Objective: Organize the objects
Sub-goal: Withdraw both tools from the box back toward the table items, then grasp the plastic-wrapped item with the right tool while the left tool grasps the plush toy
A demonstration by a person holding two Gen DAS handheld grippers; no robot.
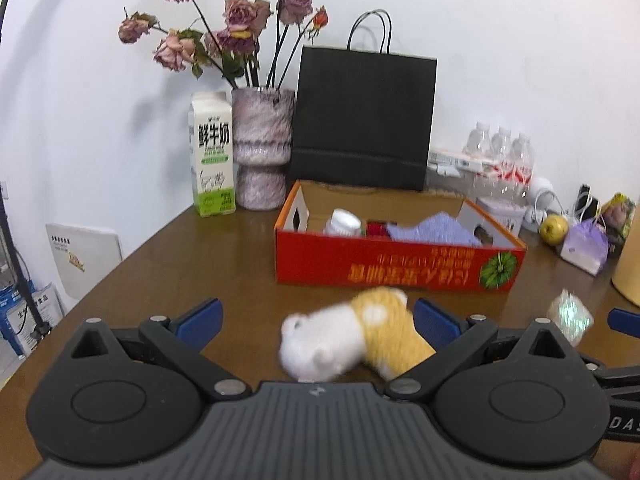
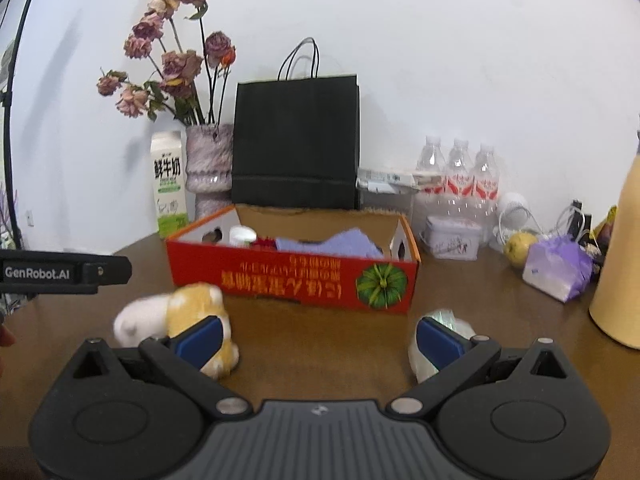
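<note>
Fluffy white-and-yellow plush toy [image 1: 352,336] lies between released left gripper [image 1: 318,320] jaws, nearer its right finger, long axis slanted; right gripper [image 2: 318,338] gaping, toy beyond its left finger.

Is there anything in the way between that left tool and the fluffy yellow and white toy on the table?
Nothing visible. The left tool is open and the toy already lies between its fingers, on the table.

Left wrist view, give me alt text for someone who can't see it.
Open left tongs frame a yellow-and-white plush toy lying on a brown table, just before a red cardboard box holding a purple cloth and white bottle.
</note>
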